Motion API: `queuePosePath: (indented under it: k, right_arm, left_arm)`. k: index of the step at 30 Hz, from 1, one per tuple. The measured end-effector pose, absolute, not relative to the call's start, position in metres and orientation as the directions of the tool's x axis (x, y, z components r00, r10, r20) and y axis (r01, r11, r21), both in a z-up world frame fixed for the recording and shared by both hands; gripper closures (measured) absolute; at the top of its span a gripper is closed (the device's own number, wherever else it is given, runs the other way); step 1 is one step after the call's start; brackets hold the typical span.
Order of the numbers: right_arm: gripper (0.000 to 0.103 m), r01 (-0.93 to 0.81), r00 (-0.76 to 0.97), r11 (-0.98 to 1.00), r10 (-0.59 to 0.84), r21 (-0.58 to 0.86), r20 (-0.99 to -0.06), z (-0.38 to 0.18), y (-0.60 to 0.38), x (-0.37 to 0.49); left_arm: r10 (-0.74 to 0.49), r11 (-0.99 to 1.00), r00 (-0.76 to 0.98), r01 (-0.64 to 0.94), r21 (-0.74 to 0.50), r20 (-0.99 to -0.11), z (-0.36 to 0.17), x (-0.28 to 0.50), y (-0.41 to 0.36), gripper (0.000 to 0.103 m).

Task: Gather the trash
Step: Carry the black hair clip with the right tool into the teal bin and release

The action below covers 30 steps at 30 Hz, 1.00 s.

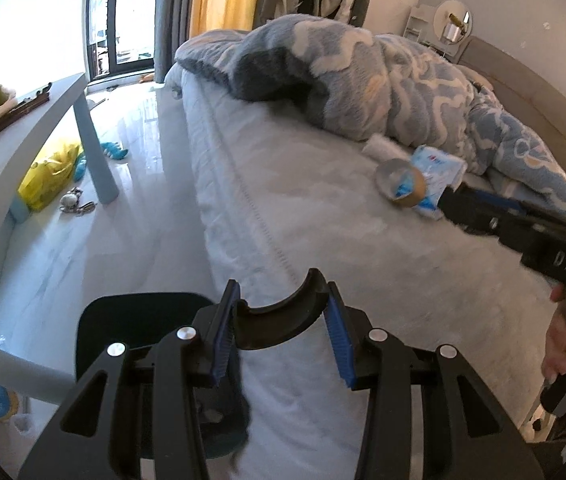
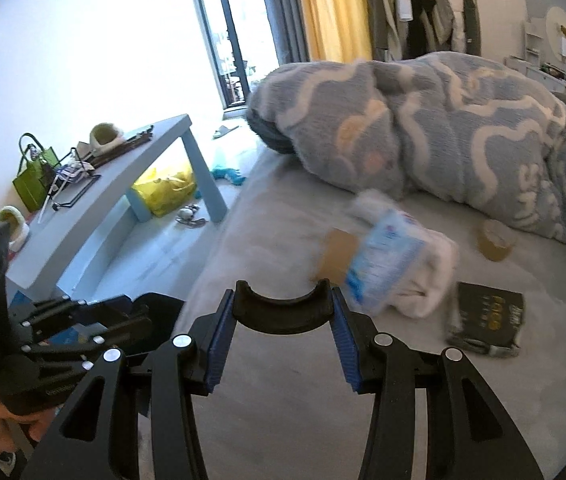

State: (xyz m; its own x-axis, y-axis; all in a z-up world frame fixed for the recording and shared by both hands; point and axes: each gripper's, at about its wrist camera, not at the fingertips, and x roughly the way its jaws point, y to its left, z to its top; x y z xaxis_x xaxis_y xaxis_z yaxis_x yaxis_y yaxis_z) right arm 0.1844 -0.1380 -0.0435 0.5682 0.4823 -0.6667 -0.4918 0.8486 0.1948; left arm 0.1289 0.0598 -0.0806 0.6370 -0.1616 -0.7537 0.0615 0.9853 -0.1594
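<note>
On the grey bed sheet (image 1: 303,200) lie a blue-and-white tissue pack (image 1: 439,168), a brown tape roll (image 1: 401,182) and a white crumpled tissue (image 1: 379,146). My left gripper (image 1: 283,292) hangs open over the bed's edge, nothing between its blue pads. The right gripper (image 1: 449,202) reaches in from the right, its tips just short of the pack. In the right wrist view the tissue pack (image 2: 391,256) is blurred, just beyond my open, empty right gripper (image 2: 283,296). A black packet (image 2: 487,320) and a second tape roll (image 2: 495,240) lie further right.
A rumpled blue blanket (image 1: 383,80) covers the far side of the bed. A dark bin (image 1: 123,320) stands by the bed under my left gripper. A light blue table (image 2: 123,200) with clutter stands to the left, with a yellow bag (image 2: 167,192) and small items on the floor beneath.
</note>
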Motion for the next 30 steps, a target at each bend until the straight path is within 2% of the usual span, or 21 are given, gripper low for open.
queuePosePath:
  k: [9,20,26,30]
  right_arm:
    - [0.056,-0.567,0.508,0.791,0.556,0.231,-0.657,-0.041,-0.074,0.178]
    - [0.056,-0.644,0.424,0.726,0.601,0.241,-0.678,-0.057,0.005,0.166]
    - [0.056,-0.667,0.388,0.707,0.6,0.236,-0.7,-0.067,0.04,0.164]
    - [0.056,-0.67,0.36,0.703,0.588,0.237,-0.724,-0.078,0.057,0.164]
  left_arm:
    - [-0.098,0.993,0.581,0.01,-0.114,-0.808,-0.103,0.12,0.112,0.058]
    - [-0.077,0.99,0.477,-0.065,-0.123,-0.875,-0.127,0.107,0.171,0.055]
    - [-0.087,0.985,0.421,-0.098,-0.141,-0.903,-0.137,0.099,0.195,0.049]
    - [-0.098,0.983,0.426,-0.101,-0.155,-0.9,-0.135,0.093,0.207,0.039]
